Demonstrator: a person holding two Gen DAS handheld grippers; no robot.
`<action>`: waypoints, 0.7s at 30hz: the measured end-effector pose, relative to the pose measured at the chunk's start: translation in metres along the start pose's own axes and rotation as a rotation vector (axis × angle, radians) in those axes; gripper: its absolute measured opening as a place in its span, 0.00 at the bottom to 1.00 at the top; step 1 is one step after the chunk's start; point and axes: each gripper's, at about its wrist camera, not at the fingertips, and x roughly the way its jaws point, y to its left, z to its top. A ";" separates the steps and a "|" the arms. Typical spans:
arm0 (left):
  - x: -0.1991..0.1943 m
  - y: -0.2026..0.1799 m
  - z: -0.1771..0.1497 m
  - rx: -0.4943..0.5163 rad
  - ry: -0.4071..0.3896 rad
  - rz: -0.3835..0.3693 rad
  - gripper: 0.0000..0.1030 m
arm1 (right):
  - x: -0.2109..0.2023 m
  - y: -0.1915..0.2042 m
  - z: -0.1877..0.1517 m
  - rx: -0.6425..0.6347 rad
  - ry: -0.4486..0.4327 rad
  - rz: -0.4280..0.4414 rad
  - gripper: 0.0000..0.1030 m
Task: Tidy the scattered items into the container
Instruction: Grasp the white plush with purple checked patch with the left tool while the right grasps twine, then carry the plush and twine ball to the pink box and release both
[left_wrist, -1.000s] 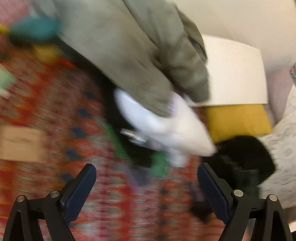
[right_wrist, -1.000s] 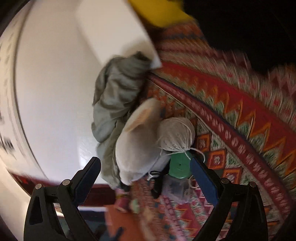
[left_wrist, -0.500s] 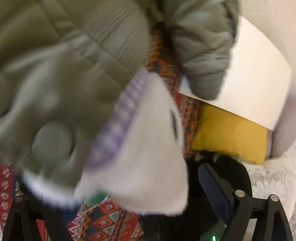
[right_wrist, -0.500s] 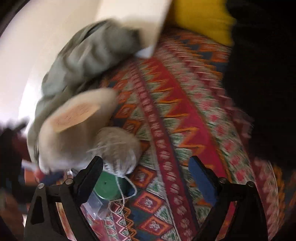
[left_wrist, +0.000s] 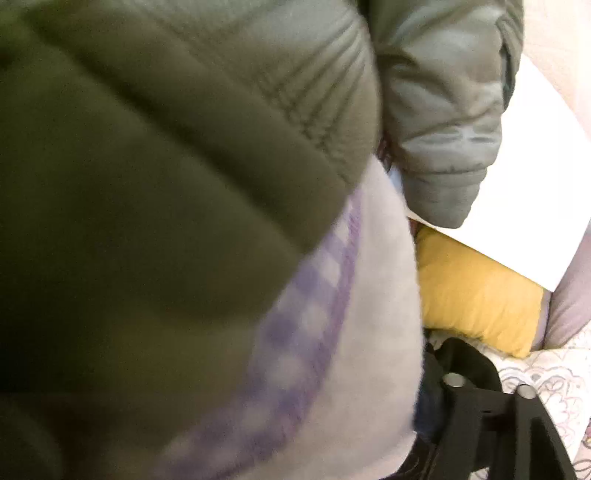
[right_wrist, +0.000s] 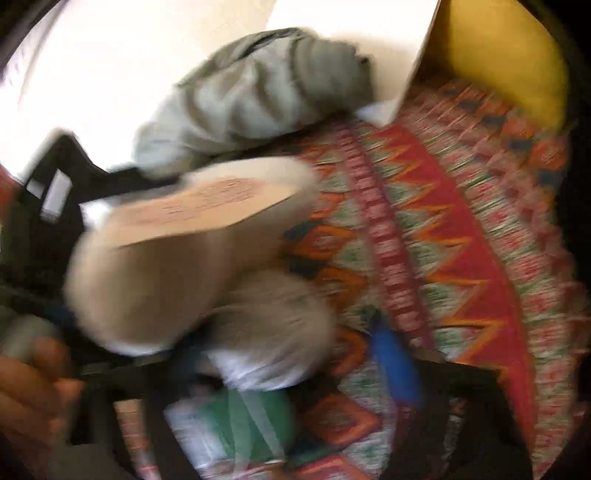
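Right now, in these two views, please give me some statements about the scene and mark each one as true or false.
1. The slipper shows its tan sole in the right wrist view. True.
2. The cushion is blue. False: it is yellow.
3. The rug is plain grey. False: it has a red, orange and green pattern.
4. A green jacket overlaps the slipper in the left wrist view. True.
5. The yarn ball lies right beside the slipper. True.
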 end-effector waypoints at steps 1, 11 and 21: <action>-0.005 0.001 -0.003 -0.001 -0.007 -0.002 0.70 | -0.002 0.000 0.002 0.017 0.009 -0.013 0.64; -0.062 0.008 -0.060 0.036 -0.031 -0.064 0.66 | -0.035 0.043 -0.016 -0.170 0.033 -0.073 0.64; -0.187 0.019 -0.127 0.158 -0.136 -0.160 0.68 | -0.118 0.124 -0.072 -0.397 -0.026 -0.058 0.64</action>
